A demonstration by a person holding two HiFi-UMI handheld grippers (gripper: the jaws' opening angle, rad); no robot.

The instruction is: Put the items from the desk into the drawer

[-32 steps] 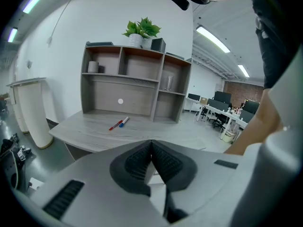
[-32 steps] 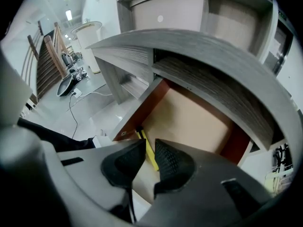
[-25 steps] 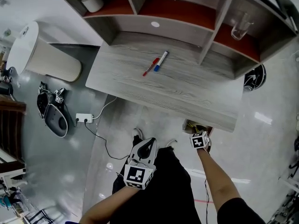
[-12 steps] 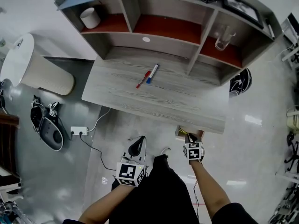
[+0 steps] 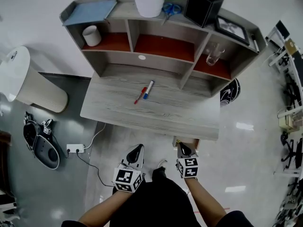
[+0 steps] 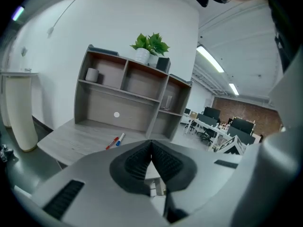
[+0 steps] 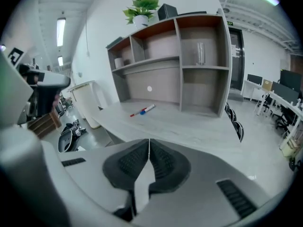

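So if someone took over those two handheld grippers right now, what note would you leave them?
Both shut and empty: left gripper low before the desk, right gripper at the drawer, which looks partly pulled out under the desk's right front edge.
The red marker and blue marker lie side by side on the desk.
Done: nothing stowed. Left: both markers into the drawer.

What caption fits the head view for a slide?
Left gripper and right gripper, both shut and empty, hover before the desk; a red marker and a blue marker lie on it.
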